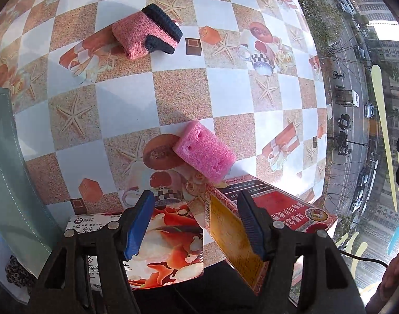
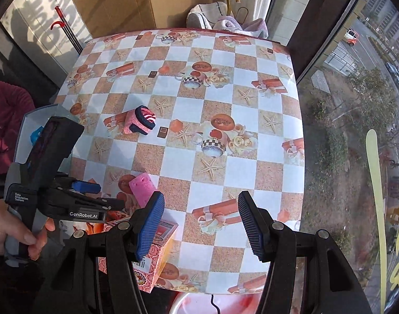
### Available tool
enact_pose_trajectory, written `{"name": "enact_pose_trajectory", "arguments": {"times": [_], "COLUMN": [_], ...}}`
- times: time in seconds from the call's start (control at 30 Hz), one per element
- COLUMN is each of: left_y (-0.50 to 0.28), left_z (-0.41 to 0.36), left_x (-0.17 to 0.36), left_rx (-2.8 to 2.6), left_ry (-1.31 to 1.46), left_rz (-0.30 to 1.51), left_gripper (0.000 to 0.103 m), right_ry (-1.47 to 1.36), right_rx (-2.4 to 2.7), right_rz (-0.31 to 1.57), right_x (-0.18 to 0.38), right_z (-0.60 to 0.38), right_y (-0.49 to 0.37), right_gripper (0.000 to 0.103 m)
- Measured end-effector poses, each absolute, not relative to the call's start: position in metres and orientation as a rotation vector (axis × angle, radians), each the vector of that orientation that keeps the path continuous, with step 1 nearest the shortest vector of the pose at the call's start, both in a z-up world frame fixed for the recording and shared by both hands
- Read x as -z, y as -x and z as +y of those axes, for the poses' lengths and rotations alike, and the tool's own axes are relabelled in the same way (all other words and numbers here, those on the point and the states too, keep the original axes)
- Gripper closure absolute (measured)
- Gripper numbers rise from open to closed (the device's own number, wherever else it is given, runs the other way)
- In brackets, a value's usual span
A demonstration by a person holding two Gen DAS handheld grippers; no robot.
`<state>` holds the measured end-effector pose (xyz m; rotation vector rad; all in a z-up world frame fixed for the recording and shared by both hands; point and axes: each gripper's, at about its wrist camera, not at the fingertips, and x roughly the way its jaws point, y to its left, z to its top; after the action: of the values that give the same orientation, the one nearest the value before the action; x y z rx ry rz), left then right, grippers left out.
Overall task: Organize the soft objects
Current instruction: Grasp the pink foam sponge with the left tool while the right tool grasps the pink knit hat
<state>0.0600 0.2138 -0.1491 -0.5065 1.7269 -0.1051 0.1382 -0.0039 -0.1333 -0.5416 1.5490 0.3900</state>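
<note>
Red carton (image 1: 283,209), checkered starfish tablecloth (image 2: 225,157), street-side window (image 2: 356,104)

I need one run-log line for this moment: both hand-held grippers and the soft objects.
left hand-held gripper: open, empty | right hand-held gripper: open, empty | pink sponge: leaning on red box | rolled sock: on table
</note>
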Motion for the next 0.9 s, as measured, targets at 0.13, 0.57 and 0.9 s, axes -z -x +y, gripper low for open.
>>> {"name": "enact_pose_trajectory", "arguments": {"times": [0.13,0.57,0.9], "left_y": [-0.076,-0.099,-0.103], "left_z": [0.208,0.187,0.174], "left_x": [0.175,0.212,0.224], "left_rx": [0.086,0.012,0.056], "left_ry": [0.497,0.592,0.577], "left_rz": [1.808,1.897,1.9], "left_gripper": [0.033,0.025,0.047], "right_ry": [0.503,0.46,0.471], "right_rx": [-0.396,-0.419,-0.457], "right_rz": [1.575,1.626,1.654], "right_x": [0.153,0.191,0.214], "right_z": [-0.012,-0.021,-0.014], "right_y": [-0.152,-0.19,-0.203], "right_gripper": [0.043,0.043,0.043]}}
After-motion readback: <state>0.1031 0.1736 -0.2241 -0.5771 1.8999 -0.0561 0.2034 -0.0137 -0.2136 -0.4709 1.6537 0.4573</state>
